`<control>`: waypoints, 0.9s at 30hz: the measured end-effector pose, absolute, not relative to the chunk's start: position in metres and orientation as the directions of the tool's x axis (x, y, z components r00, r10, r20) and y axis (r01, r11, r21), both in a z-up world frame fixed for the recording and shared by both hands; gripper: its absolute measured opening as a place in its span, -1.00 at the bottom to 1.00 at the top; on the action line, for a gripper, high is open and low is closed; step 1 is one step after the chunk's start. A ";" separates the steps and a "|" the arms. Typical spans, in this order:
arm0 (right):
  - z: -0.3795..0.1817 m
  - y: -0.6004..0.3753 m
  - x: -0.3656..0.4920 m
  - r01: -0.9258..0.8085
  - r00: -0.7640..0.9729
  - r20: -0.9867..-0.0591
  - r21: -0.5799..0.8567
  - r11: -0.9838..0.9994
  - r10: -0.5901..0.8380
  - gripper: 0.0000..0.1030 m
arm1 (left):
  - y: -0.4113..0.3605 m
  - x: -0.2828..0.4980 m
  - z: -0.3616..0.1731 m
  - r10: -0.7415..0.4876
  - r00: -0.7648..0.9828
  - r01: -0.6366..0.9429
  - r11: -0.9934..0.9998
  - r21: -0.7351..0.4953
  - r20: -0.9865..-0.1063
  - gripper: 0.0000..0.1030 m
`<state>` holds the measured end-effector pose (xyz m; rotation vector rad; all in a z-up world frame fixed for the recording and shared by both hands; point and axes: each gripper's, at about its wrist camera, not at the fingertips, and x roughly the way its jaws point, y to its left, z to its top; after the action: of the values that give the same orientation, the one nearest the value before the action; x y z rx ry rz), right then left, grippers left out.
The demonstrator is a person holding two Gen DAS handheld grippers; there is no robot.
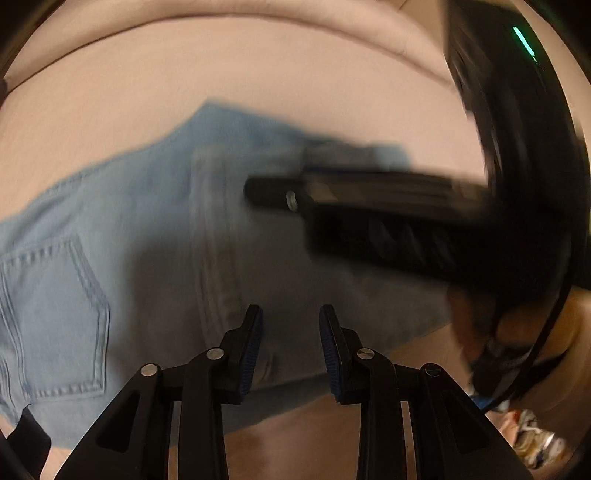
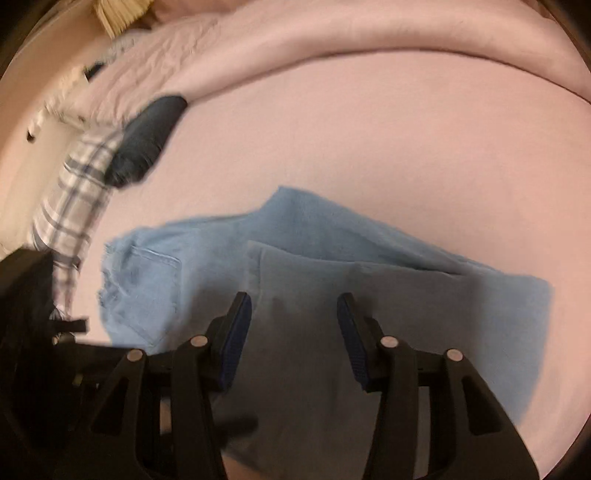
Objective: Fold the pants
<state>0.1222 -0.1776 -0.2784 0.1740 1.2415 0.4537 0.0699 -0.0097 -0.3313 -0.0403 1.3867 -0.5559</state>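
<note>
Light blue jeans (image 1: pixel 155 229) lie folded on a pink bed sheet (image 1: pixel 258 81), a back pocket (image 1: pixel 55 317) showing at the left. My left gripper (image 1: pixel 291 317) is open and empty just above the jeans' near edge. The right gripper's black body (image 1: pixel 388 221) crosses the left wrist view, blurred, over the jeans' right part. In the right wrist view the jeans (image 2: pixel 314 251) lie in layers with the pocket (image 2: pixel 147 291) at the left. My right gripper (image 2: pixel 294 306) is open and empty above the folded top layer.
A dark folded garment (image 2: pixel 147 140) and a plaid cloth (image 2: pixel 74 206) lie at the far left of the bed. A rolled pink blanket (image 2: pixel 369 33) runs along the back. Shoes (image 1: pixel 535 439) lie on the floor at the lower right.
</note>
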 end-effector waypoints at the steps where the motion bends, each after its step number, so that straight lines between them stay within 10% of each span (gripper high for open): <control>1: -0.286 -0.171 0.124 -0.241 0.233 -0.885 0.348 0.906 0.402 -0.10 | -0.008 0.069 -0.336 -0.394 0.077 0.345 0.872 -0.346 -0.916 -0.43; 23: -0.285 -0.137 0.137 -0.322 0.215 -0.915 0.264 0.909 0.342 0.04 | 0.010 0.063 -0.322 -0.425 0.123 0.283 0.881 -0.379 -0.897 -0.43; 27: -0.273 -0.142 0.136 -0.311 0.230 -0.916 0.250 0.917 0.328 0.01 | 0.019 0.060 -0.314 -0.433 0.133 0.265 0.882 -0.389 -0.891 -0.05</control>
<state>0.1361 -0.1415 -0.2735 0.0150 1.2642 0.4393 0.0604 0.0189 -0.3139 -0.1491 1.3461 -0.5090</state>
